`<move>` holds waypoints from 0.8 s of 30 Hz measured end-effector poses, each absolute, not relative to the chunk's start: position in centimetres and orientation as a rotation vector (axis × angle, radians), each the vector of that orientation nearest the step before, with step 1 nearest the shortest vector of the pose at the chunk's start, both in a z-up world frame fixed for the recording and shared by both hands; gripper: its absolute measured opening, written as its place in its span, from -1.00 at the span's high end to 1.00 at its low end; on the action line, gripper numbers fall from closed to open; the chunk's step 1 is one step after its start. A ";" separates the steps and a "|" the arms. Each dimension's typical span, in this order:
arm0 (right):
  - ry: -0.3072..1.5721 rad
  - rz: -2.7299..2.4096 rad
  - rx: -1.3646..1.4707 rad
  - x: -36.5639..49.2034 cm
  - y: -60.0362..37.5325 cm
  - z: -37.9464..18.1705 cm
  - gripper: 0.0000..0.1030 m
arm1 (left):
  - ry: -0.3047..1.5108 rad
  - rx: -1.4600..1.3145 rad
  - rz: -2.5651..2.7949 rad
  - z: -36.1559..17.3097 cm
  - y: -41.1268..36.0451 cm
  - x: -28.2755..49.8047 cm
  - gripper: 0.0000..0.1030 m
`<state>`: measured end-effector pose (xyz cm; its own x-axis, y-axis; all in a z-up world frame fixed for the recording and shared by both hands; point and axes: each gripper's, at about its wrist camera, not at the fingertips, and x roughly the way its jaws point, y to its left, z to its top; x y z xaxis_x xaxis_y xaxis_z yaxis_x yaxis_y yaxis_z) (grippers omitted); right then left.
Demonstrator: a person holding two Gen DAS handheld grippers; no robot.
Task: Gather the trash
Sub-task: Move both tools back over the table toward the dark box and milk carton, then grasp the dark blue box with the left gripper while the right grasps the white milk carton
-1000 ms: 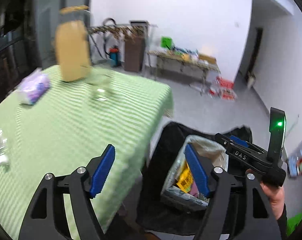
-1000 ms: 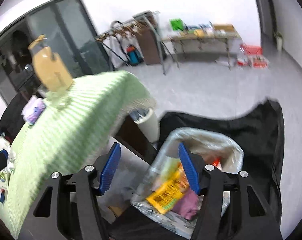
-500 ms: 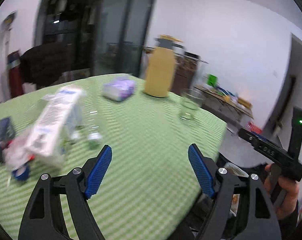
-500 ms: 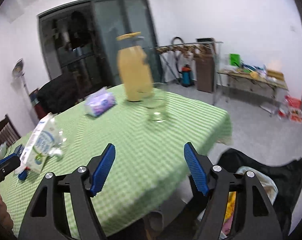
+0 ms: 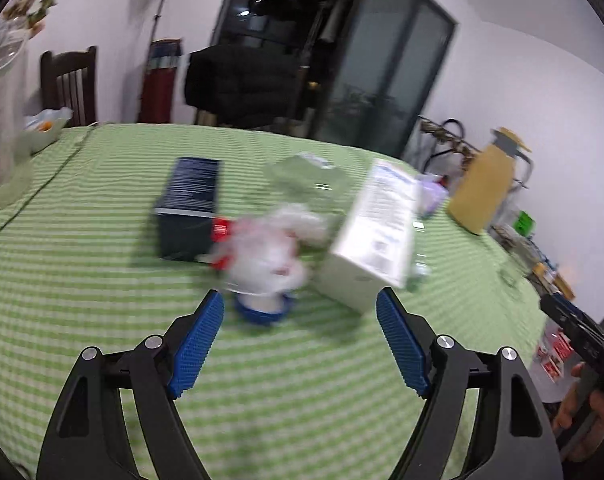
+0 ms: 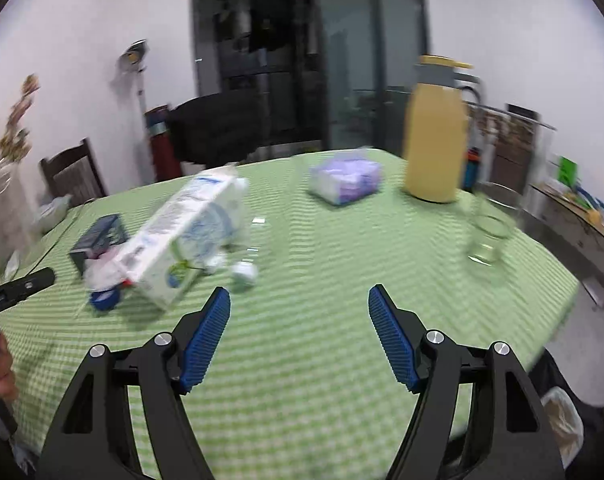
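A white milk carton [image 5: 376, 232] [image 6: 181, 236] lies on its side on the green checked tablecloth [image 5: 101, 288] [image 6: 342, 280]. Beside it lie a crumpled white plastic wrapper [image 5: 267, 248] [image 6: 101, 274], a blue lid [image 5: 261, 310] [image 6: 103, 300], a dark blue box [image 5: 189, 208] [image 6: 97, 236] and a clear plastic bottle [image 5: 310, 184] [image 6: 245, 264]. My left gripper [image 5: 299, 344] stands open just short of the wrapper and lid, nothing between its fingers. My right gripper [image 6: 299, 336] is open and empty over bare cloth, right of the carton.
A yellow jug [image 5: 482, 188] [image 6: 434, 132], a purple tissue pack [image 6: 346, 178] and a glass [image 6: 488, 236] stand further right. A white bowl [image 5: 41, 132] and wooden chair [image 5: 69, 84] are at the far left. The trash bag [image 6: 562, 420] shows below the table's right edge.
Both grippers swung left from the trash bag beside the table to above the tabletop. The carton, wrapper and box have come close in front of the left gripper. Both stayed empty.
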<state>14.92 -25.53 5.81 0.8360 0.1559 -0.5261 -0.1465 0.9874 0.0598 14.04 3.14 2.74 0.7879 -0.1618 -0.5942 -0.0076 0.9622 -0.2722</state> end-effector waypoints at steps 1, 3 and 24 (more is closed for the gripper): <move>0.558 0.178 0.009 15.3 -24.6 5.9 -0.34 | 0.658 -0.265 -0.068 2.7 4.0 14.7 -0.47; 0.556 0.221 -0.006 16.1 -22.7 6.0 -0.34 | 0.660 -0.240 0.004 2.7 6.0 16.7 -0.47; 0.555 0.232 -0.045 23.0 -7.8 2.7 -0.65 | 0.630 -0.216 0.063 -1.5 9.3 26.1 -0.66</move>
